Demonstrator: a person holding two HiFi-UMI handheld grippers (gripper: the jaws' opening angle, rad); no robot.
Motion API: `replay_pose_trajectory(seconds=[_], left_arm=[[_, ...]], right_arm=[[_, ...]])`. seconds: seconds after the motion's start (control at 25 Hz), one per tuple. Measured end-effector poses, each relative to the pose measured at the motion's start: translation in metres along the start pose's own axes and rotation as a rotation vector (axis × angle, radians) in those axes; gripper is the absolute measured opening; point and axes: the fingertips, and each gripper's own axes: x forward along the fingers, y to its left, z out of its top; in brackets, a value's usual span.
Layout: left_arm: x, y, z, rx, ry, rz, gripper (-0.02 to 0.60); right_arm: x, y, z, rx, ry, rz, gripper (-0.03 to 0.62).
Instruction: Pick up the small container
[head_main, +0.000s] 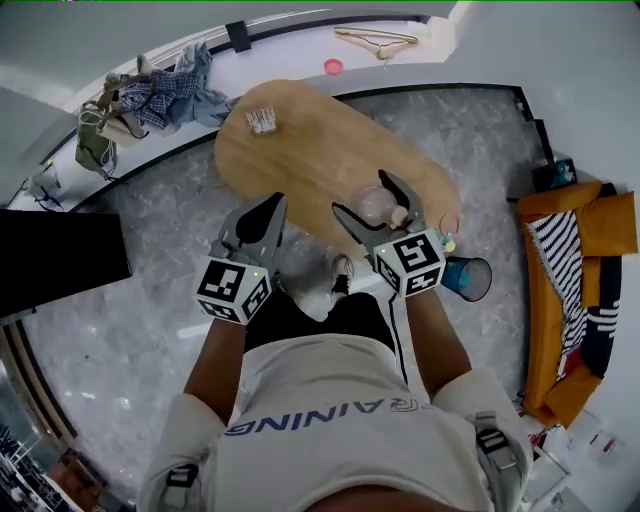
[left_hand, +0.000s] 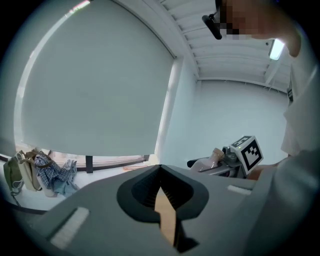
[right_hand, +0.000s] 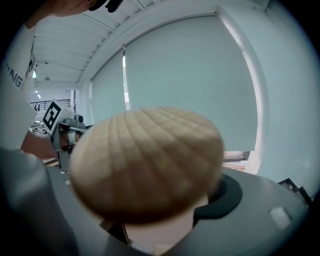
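Note:
The small container (head_main: 377, 207) is a rounded, pale pink jar with a tan stopper. It sits between the jaws of my right gripper (head_main: 368, 198), which is shut on it over the near right part of the oval wooden table (head_main: 300, 140). In the right gripper view a ribbed beige dome of the container (right_hand: 150, 162) fills the middle and hides the jaw tips. From the left gripper view the container (left_hand: 216, 158) shows in the right gripper, raised in the air. My left gripper (head_main: 274, 205) hovers at the table's near edge, shut and empty, its jaws meeting in a point.
A small clear packet (head_main: 262, 121) lies on the table's far left. A blue cup (head_main: 467, 278) stands on the floor at the right, next to an orange sofa (head_main: 575, 290) with striped cloth. Clothes (head_main: 160, 95), a hanger (head_main: 375, 40) and a pink disc (head_main: 333, 67) lie on the curved ledge.

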Motion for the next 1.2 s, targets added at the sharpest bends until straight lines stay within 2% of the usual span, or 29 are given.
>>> replay_pose_trajectory(seconds=[0.16,0.32,0.52,0.84,1.2], left_arm=[[-0.009,-0.019,0.027,0.001,-0.039,-0.034,0.002],[-0.011,-0.032,0.052,-0.017,-0.064,-0.073,0.002],[-0.026,-0.044,0.08,0.018,-0.106,-0.083,0.002],[-0.041,-0.045,0.111,0.065,-0.159,-0.062,0.002],[-0.046,-0.034,0.108,0.059,-0.15,-0.046,0.002]], right_arm=[[-0.027,0.012,0.037,0.003,-0.053,0.003,0.436],[-0.05,0.011,0.076,-0.015,-0.109,-0.03,0.436],[-0.073,0.015,0.107,-0.02,-0.149,-0.035,0.436],[-0.087,0.022,0.133,-0.026,-0.185,-0.007,0.437],[-0.076,0.025,0.13,0.001,-0.175,0.008,0.439]])
